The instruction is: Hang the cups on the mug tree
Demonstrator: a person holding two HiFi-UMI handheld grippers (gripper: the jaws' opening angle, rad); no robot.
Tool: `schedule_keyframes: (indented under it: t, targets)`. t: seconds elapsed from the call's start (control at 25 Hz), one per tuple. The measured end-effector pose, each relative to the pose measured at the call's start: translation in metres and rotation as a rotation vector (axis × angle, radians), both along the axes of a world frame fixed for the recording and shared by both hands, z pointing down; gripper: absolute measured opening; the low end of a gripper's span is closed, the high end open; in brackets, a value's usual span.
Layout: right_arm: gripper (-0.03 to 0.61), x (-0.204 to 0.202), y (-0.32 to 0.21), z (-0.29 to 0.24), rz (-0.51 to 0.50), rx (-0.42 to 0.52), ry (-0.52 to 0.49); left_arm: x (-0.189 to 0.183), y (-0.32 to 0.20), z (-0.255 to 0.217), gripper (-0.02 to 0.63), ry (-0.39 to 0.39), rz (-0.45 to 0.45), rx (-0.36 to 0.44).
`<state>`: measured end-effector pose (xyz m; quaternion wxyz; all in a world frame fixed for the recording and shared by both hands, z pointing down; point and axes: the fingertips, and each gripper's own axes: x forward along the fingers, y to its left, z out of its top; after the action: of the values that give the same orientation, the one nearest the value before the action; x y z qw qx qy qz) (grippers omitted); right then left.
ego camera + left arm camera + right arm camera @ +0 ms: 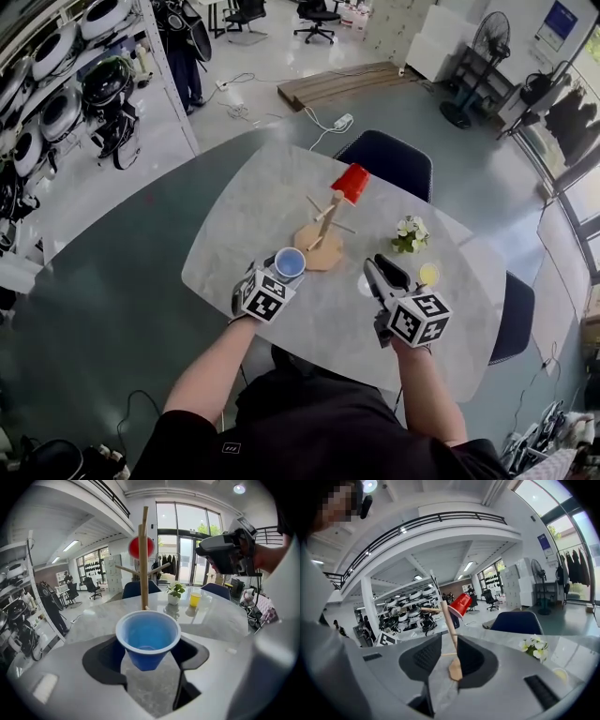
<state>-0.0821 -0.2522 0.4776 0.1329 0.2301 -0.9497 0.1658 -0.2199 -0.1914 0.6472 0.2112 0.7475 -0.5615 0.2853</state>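
My left fingers (101,660) clamp the blue plastic cup (147,637) toward the surface's (328,314) near edge, beside the wooden mug tree (143,564); right fingers (476,660) slightly apart, empty; a bad approach angle could topple the tree.

The blue cup (147,638) hides the base of the mug tree (142,569).

Left tool (284,270) holds blue cup (290,262) beside mug tree (322,239); red cup (352,183) hangs on it, near top.
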Motion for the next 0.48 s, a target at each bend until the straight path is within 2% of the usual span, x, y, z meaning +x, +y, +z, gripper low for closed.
schedule_keyframes:
  t: [0.28, 0.48]
  targets:
    - [0.106, 0.02, -0.015, 0.002, 0.017, 0.001, 0.0, 0.005, -0.011, 0.022, 0.308, -0.018, -0.007, -0.084]
    - [0.104, 0.04, -0.027, 0.003, 0.033, -0.009, -0.009, 0.012, -0.023, 0.019, 0.308, -0.058, -0.001, -0.104]
